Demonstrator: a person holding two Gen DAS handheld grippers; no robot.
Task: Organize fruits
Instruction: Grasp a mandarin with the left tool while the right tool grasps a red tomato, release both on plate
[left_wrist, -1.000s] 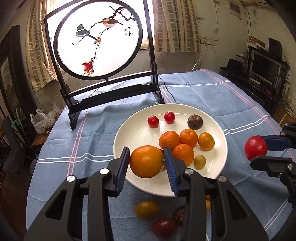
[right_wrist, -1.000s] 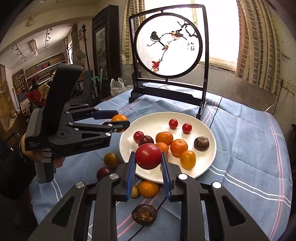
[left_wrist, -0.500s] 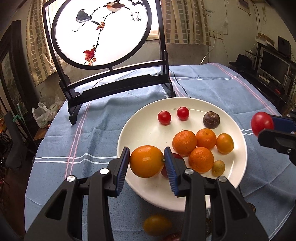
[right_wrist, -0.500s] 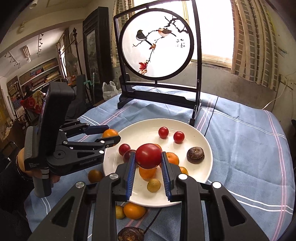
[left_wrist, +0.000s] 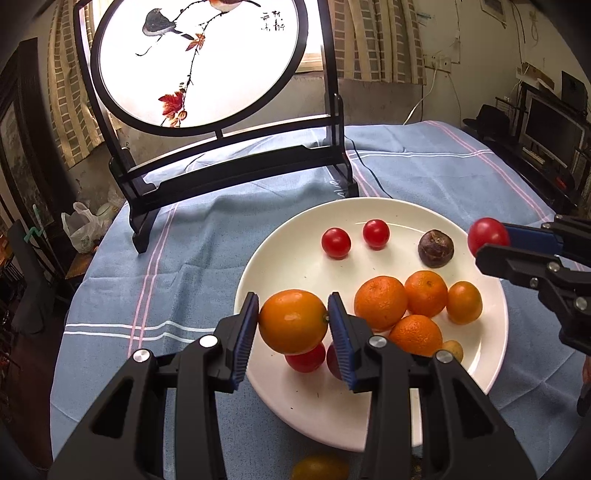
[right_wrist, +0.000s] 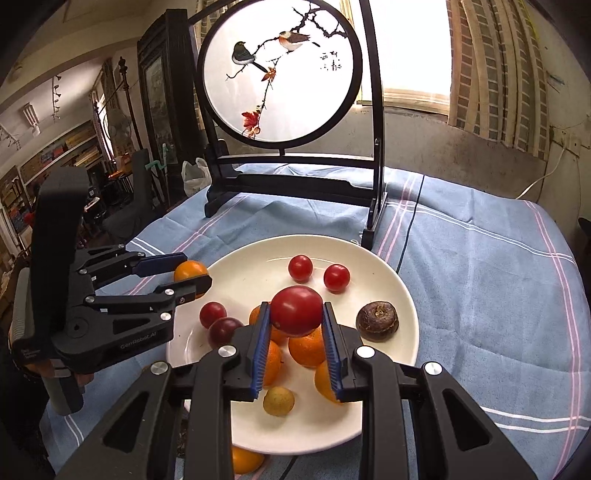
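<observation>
A white plate on the blue tablecloth holds several oranges, two cherry tomatoes, a brown fruit and darker red fruits. My left gripper is shut on an orange above the plate's left rim; it shows in the right wrist view. My right gripper is shut on a red tomato above the plate's middle; it shows in the left wrist view at the plate's right edge.
A black-framed round bird screen stands behind the plate with a cable running past its foot. Loose fruits lie on the cloth at the plate's near edge. A small yellow-green fruit sits on the plate's near side.
Both grippers have moved forward over the plate, each still holding its fruit. The loose fruits on the cloth have slid toward the bottom of both views.
</observation>
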